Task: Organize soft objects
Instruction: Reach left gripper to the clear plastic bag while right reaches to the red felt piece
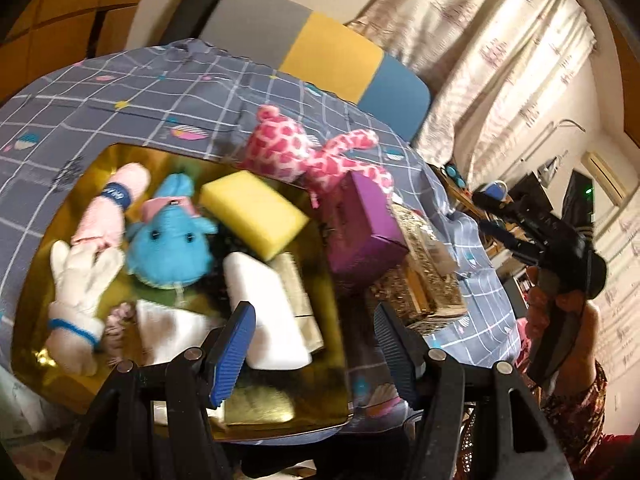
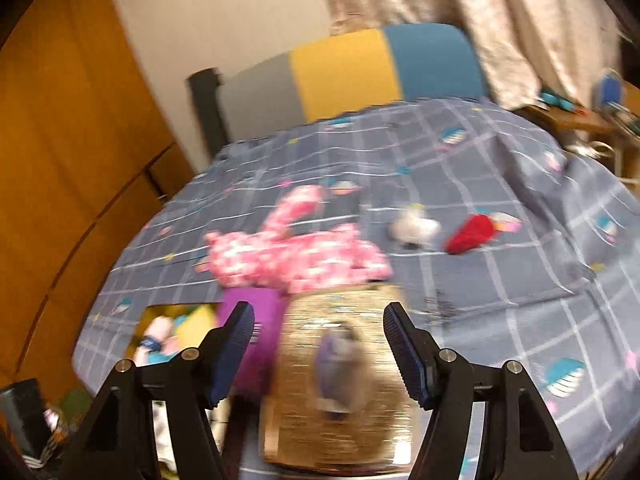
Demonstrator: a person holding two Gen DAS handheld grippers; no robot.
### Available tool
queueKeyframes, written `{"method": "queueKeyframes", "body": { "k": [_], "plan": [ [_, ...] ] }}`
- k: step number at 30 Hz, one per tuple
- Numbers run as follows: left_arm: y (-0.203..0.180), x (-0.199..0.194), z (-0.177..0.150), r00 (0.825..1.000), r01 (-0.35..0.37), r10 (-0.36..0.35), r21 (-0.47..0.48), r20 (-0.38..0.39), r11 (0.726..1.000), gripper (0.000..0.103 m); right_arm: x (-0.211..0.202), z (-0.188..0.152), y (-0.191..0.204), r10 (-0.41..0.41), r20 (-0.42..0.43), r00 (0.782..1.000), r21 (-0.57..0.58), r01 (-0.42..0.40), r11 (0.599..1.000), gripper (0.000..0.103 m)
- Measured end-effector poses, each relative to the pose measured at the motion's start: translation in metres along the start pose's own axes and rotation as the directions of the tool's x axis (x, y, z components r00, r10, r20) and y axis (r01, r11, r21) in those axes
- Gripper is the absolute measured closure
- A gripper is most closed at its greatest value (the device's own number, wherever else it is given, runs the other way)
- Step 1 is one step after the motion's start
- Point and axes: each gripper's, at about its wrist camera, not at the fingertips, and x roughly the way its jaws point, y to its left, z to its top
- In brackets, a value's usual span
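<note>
Seen from the left wrist, the left gripper [image 1: 314,344] hangs with its jaws spread and nothing between the blue pads, tilted down over a gold-lined box [image 1: 72,376] that sits on a bed covered by a grey checked sheet [image 1: 168,92]. Just beyond its left fingertip lies a white foam block [image 1: 264,312], and past that a yellow sponge [image 1: 252,208]; to the left of these in the box are a white plush bunny [image 1: 80,292], a blue plush toy [image 1: 170,240] and a rolled pink towel [image 1: 116,204]. A purple box [image 1: 366,228] and a glittery gold box [image 1: 424,276] stand at the box's right edge, ahead of the right fingertip. A pink spotted plush [image 1: 304,152] sprawls on the sheet beyond them, partly over the box's far rim. The right gripper [image 2: 318,346], seen blurred from its own wrist, also stands spread and empty above the glittery gold box, with the pink spotted plush ahead of it. Farther out on the sheet, well apart from both grippers, lie a small white plush [image 2: 414,226] and a red soft item [image 2: 470,234]. A striped headboard [image 2: 360,72] rises behind the bed.
</note>
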Motion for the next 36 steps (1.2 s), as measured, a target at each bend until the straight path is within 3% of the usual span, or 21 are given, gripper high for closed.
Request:
{"method": "queueKeyframes", "body": {
  "k": [6,16,21,29,34,36],
  "plan": [
    [-0.025,0.013,0.004,0.999,0.031,-0.030,0.037,-0.028,0.999,0.040,-0.003,-0.005,-0.058,-0.161,-0.002,0.987,0.060,0.161,0.985,0.035],
    [-0.083,0.034,0.036,0.997,0.064,-0.054,0.161,-0.063,0.985,0.040,0.009,-0.016,-0.127,-0.275,-0.053,0.960,0.110,0.279,0.954,0.035],
    [-0.120,0.055,0.067,0.993,0.099,-0.083,0.204,-0.088,0.974,0.040,0.014,-0.021,-0.149,-0.296,-0.061,0.953,0.123,0.302,0.945,0.035],
    [-0.181,0.106,0.120,0.978,0.179,-0.153,0.199,-0.139,0.963,0.040,0.022,-0.031,-0.180,-0.289,-0.069,0.955,0.173,0.297,0.939,0.033],
    [-0.210,0.157,0.142,0.981,0.137,-0.101,0.225,-0.167,0.965,0.040,0.031,-0.041,-0.197,-0.284,-0.039,0.958,0.193,0.286,0.939,0.033],
    [-0.218,0.187,0.149,0.979,0.092,-0.045,0.236,-0.198,0.967,0.040,0.037,-0.045,-0.202,-0.287,-0.043,0.957,0.194,0.290,0.937,0.033]
  ]
}}
